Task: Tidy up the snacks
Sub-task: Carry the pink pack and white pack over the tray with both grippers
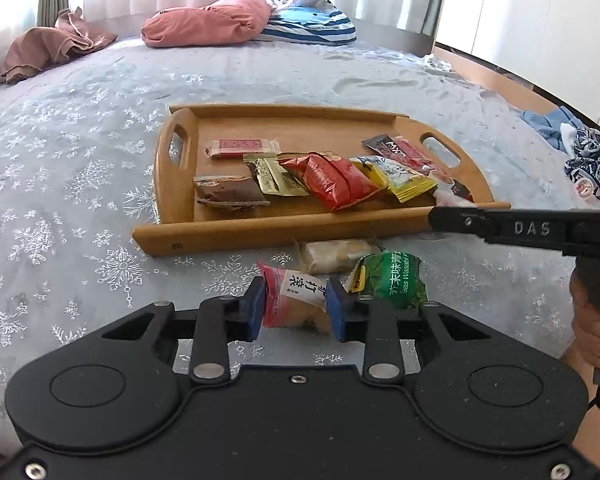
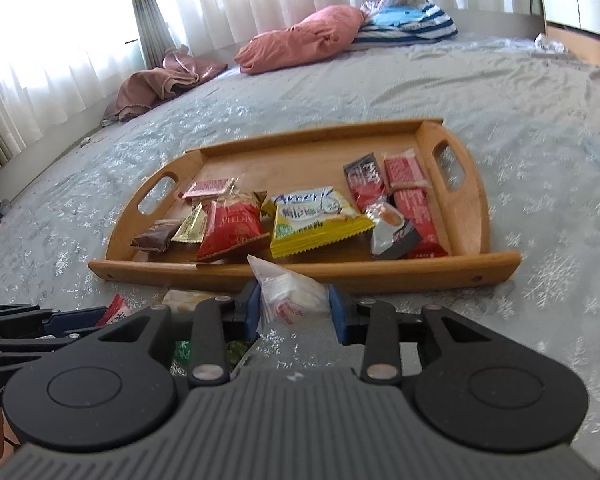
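A wooden tray lies on the bed and holds several snack packets, among them a red one and a yellow one. My left gripper is shut on a pink and white snack packet, just in front of the tray. A green wasabi packet and a pale packet lie beside it on the bed. My right gripper is shut on a clear white snack packet near the tray's front rim. It also shows from the side in the left wrist view.
The bed has a grey snowflake cover. A pink pillow, striped bedding and brown cloth lie at the far side. Blue clothes lie at the right edge. Curtains hang behind.
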A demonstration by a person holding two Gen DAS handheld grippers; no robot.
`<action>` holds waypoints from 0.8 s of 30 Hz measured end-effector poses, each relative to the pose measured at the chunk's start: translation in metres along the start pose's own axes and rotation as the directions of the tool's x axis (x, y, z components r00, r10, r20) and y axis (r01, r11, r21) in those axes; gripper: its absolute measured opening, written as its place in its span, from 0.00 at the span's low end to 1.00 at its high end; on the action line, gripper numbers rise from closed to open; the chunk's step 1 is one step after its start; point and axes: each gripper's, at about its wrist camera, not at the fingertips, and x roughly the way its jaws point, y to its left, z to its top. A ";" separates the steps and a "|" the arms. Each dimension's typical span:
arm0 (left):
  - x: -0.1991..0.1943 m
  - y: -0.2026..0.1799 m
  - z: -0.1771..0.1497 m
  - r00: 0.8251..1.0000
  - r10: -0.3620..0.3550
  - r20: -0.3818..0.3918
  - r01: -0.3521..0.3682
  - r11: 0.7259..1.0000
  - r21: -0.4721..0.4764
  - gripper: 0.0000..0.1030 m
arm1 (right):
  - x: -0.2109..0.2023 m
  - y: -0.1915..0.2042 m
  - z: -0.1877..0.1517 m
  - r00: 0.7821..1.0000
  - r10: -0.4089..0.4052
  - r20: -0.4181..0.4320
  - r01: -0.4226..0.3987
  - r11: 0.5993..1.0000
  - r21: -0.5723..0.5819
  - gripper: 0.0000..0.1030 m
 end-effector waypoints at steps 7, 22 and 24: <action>-0.012 0.002 0.006 1.000 0.000 0.030 0.000 1.000 -0.010 0.29 | -0.013 0.000 0.007 0.999 -0.012 0.043 0.013 1.000 -0.020 0.38; -0.019 0.008 0.057 0.995 -0.018 0.097 0.023 0.999 -0.049 0.29 | -0.016 -0.011 0.030 0.994 -0.056 0.099 0.056 0.998 -0.003 0.38; -0.016 0.009 0.065 0.995 -0.025 0.099 0.031 0.998 -0.058 0.29 | -0.015 -0.013 0.033 0.993 -0.062 0.103 0.063 0.998 0.000 0.39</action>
